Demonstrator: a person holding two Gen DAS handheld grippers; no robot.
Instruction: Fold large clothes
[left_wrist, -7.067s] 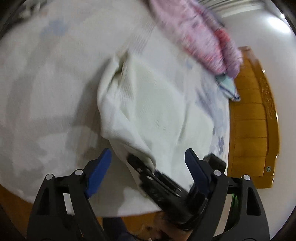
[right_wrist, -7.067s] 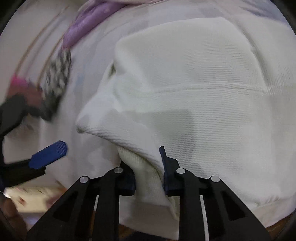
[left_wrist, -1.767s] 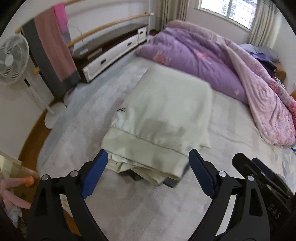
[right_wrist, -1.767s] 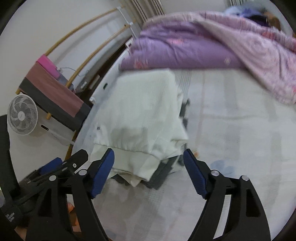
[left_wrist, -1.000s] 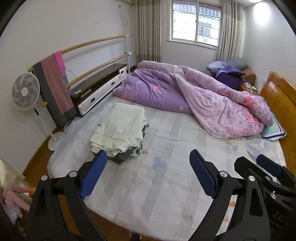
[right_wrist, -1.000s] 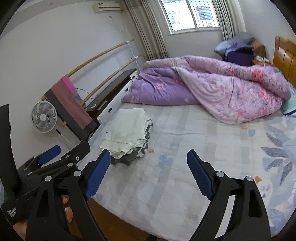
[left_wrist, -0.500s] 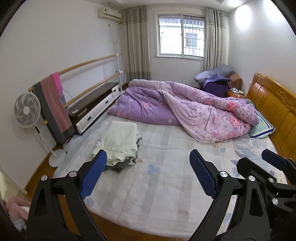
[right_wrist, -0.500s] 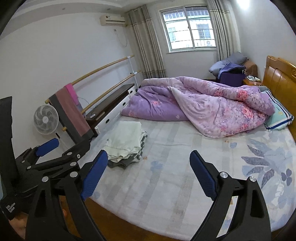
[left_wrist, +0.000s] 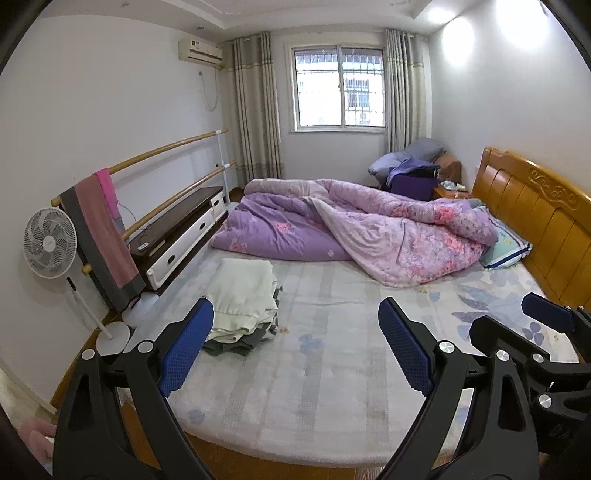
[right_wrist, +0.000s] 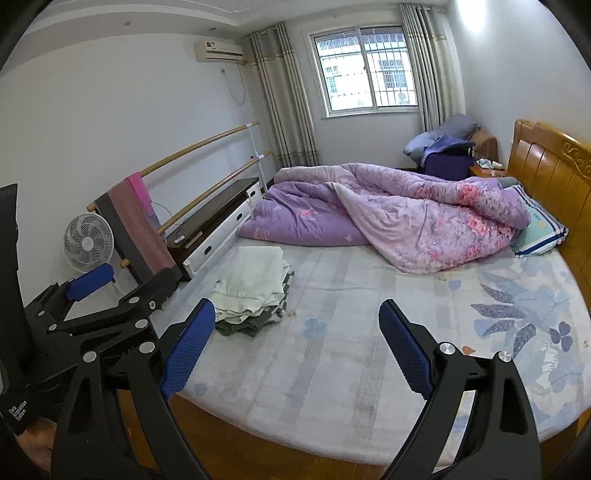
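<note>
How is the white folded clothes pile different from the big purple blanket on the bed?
The white folded clothes pile is small, neat and flat, while the purple blanket is big, rumpled and bunched up. The pile is plain cream on top with darker clothes underneath; the blanket has pink flowers. The pile sits near the bed's left edge; the blanket lies along the far side by the window. Both rest on the bed, and neither gripper touches them.

Glossy wooden headboard (left_wrist: 535, 218), ribbed cream cloth garment (left_wrist: 242, 291) (matt), textured blue tong pads (left_wrist: 186, 347).
</note>
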